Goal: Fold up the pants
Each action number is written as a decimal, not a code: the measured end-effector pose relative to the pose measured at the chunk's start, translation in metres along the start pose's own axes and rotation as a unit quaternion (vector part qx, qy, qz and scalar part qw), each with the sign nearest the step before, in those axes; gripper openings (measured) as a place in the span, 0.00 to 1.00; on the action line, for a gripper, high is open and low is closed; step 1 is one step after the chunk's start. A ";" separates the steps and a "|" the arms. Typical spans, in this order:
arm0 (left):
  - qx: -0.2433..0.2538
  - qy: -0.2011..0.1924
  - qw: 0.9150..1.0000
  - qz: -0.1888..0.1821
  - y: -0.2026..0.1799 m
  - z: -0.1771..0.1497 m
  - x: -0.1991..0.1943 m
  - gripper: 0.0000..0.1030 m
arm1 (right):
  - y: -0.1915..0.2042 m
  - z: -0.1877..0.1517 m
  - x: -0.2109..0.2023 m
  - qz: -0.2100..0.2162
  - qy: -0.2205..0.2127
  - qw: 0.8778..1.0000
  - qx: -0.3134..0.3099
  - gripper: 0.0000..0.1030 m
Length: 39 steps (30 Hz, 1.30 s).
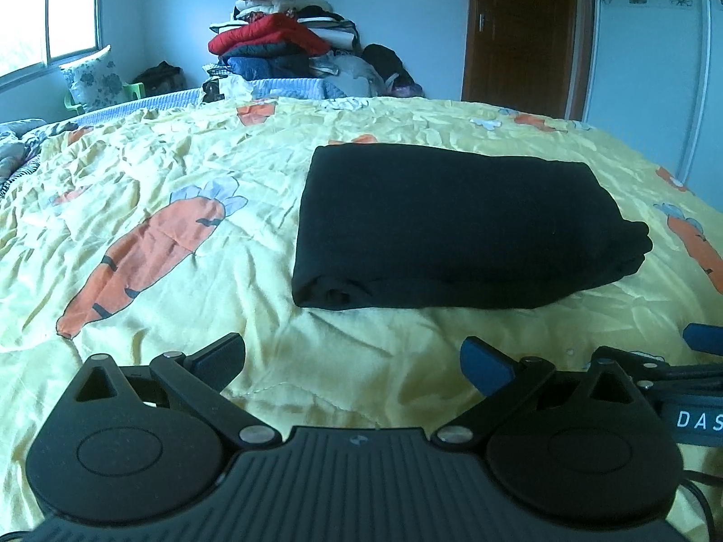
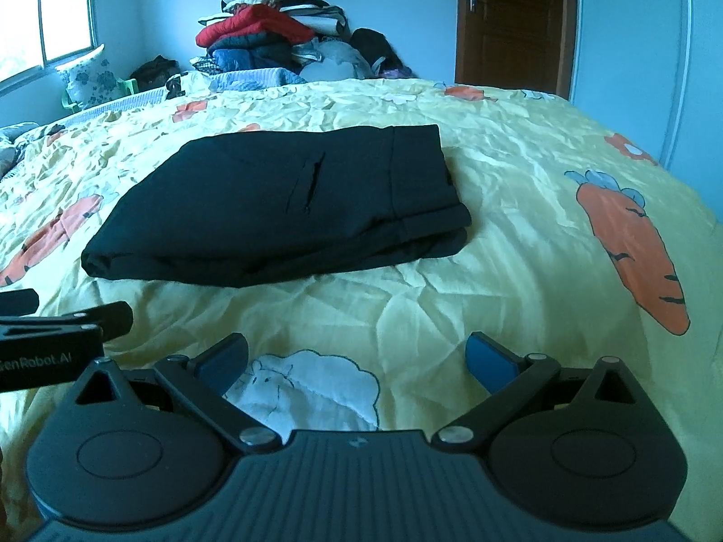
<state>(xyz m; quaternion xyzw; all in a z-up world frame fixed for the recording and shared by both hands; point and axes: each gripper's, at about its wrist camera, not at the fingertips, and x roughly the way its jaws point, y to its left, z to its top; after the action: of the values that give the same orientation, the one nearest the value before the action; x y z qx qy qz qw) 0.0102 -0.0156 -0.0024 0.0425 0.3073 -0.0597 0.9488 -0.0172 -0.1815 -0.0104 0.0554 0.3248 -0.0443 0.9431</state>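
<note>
We see black pants point(image 1: 452, 221) on a yellow bedspread point(image 1: 190, 180) printed with orange carrots point(image 2: 632, 248); our tool pads point(image 1: 485, 363) are blue.

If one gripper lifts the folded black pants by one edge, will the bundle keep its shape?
Probably not: the folded black pants are soft cloth in loose layers, so they would likely sag and unfold. They look light. Pushed, they may drag on the wrinkled carrot-print bedspread.

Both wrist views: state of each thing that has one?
Pants: folded into a flat stack on the bedspread, pocket slit up, held by neither gripper.
Left gripper: open, empty, short of the pants.
Right gripper: open, empty, short of the pants.
Bedspread: spread out, wrinkled.
Door: closed.
Clothes pile: heaped against the far wall.
</note>
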 end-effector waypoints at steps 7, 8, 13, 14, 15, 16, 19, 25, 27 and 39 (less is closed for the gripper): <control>0.001 0.001 1.000 0.001 0.000 0.000 -0.001 0.99 | 0.000 -0.002 0.000 0.001 0.001 1.000 -0.003 1.00; 0.001 0.002 1.000 0.001 0.000 0.000 -0.001 0.99 | 0.000 -0.001 0.000 0.001 0.001 1.000 -0.004 1.00; -0.006 0.006 1.000 -0.002 0.001 0.000 0.000 0.99 | 0.001 -0.003 0.000 0.002 0.000 1.000 -0.010 1.00; -0.007 0.005 1.000 -0.002 0.002 0.000 0.000 0.99 | 0.001 -0.003 0.000 0.003 0.000 1.000 -0.010 1.00; -0.007 0.004 1.000 -0.001 0.002 0.000 -0.001 0.99 | 0.001 -0.002 0.001 0.003 0.001 1.000 -0.011 1.00; -0.007 0.003 1.000 0.000 0.002 -0.001 -0.001 0.99 | 0.002 -0.002 0.001 0.004 0.001 1.000 -0.011 1.00; -0.007 0.000 1.000 0.001 0.002 -0.001 -0.001 0.99 | 0.002 -0.002 0.001 0.005 0.000 1.000 -0.015 1.00; -0.010 0.003 1.000 -0.001 0.002 -0.001 -0.002 0.99 | 0.003 -0.002 0.001 0.006 0.000 1.000 -0.019 1.00; -0.011 0.005 1.000 -0.002 0.003 0.000 -0.001 0.99 | 0.003 -0.002 0.001 0.006 0.000 1.000 -0.019 1.00; -0.014 -0.007 1.000 0.000 0.004 0.000 -0.004 0.99 | 0.005 -0.004 0.001 0.008 0.001 1.000 -0.026 1.00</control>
<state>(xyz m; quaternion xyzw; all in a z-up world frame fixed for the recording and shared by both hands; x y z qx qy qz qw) 0.0075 -0.0114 -0.0001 0.0294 0.3015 -0.0554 0.9514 -0.0187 -0.1763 -0.0135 0.0330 0.3260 -0.0283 0.9444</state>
